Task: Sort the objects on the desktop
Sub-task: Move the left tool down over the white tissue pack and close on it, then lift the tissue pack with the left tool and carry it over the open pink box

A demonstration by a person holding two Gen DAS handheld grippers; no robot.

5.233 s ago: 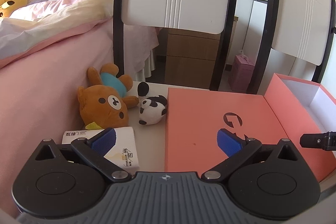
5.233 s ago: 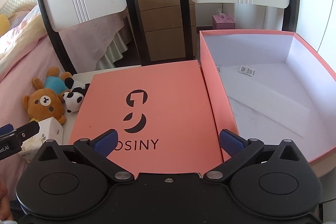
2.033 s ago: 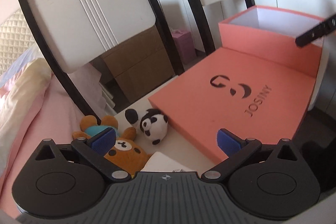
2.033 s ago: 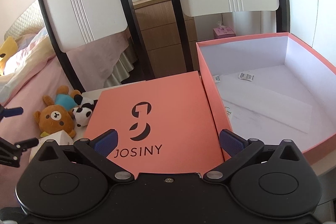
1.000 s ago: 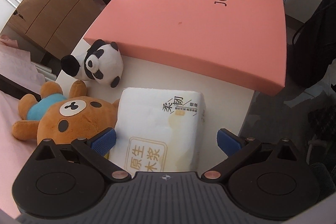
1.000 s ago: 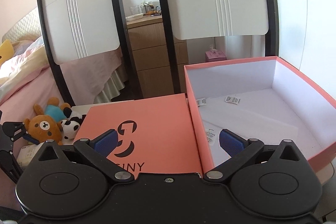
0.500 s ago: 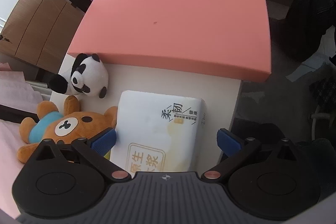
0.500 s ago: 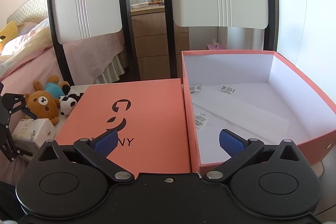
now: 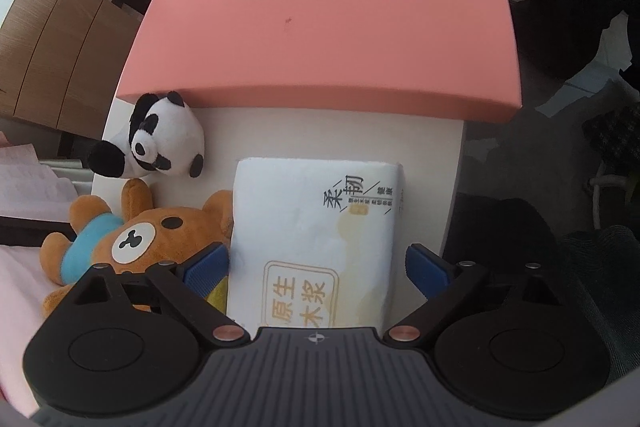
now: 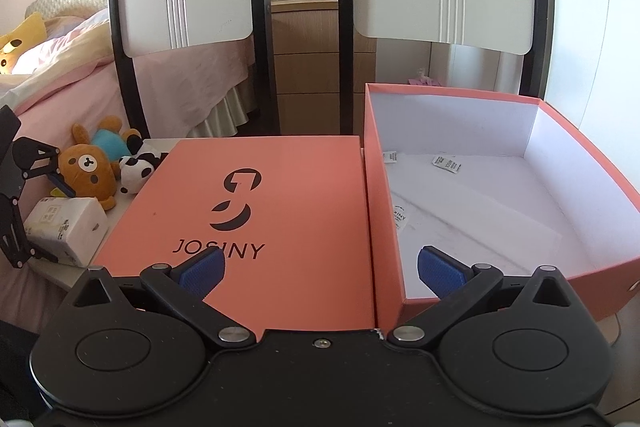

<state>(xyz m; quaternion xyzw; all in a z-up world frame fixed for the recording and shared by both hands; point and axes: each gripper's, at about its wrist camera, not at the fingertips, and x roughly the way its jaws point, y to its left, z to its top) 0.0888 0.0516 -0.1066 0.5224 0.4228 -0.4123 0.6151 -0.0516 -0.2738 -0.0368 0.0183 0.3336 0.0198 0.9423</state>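
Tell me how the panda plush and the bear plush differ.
The panda plush is black and white; the bear plush is brown with a light-blue top. The panda plush looks smaller than the bear plush. The panda plush lies against the edge of the orange lid, while the bear plush lies beside the tissue pack. Both are soft toys lying on the white table, touching each other.

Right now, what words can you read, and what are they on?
"JOSINY": on the pink lid, under its black logo.
"柔韧": on the tissue pack, near its top corner.
"原生木浆": in the gold frame on the tissue pack.
Small print beside "柔韧": too tiny to read.
Paper tags in the open box: too small to read.
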